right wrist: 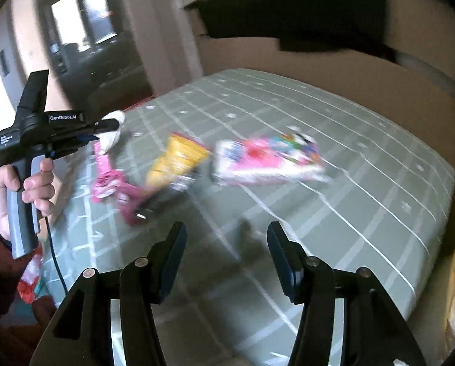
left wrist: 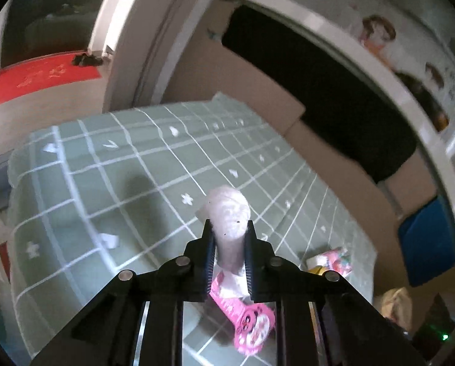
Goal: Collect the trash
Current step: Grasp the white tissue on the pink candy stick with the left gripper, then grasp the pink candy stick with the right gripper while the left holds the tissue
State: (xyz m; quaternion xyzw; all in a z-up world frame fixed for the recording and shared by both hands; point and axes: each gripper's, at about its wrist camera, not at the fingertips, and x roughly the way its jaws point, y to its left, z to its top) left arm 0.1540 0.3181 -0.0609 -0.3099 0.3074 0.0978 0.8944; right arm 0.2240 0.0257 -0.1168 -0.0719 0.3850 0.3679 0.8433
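Crumpled tissue (left wrist: 229, 213) pinched, left gripper (left wrist: 229, 228) angled downward

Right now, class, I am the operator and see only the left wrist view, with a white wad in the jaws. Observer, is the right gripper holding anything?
Observer: No, the right gripper is open and empty above the green checked cover.
Operator: What trash lies ahead of it?
Observer: A yellow wrapper, between a pink wrapper and a pink packet.
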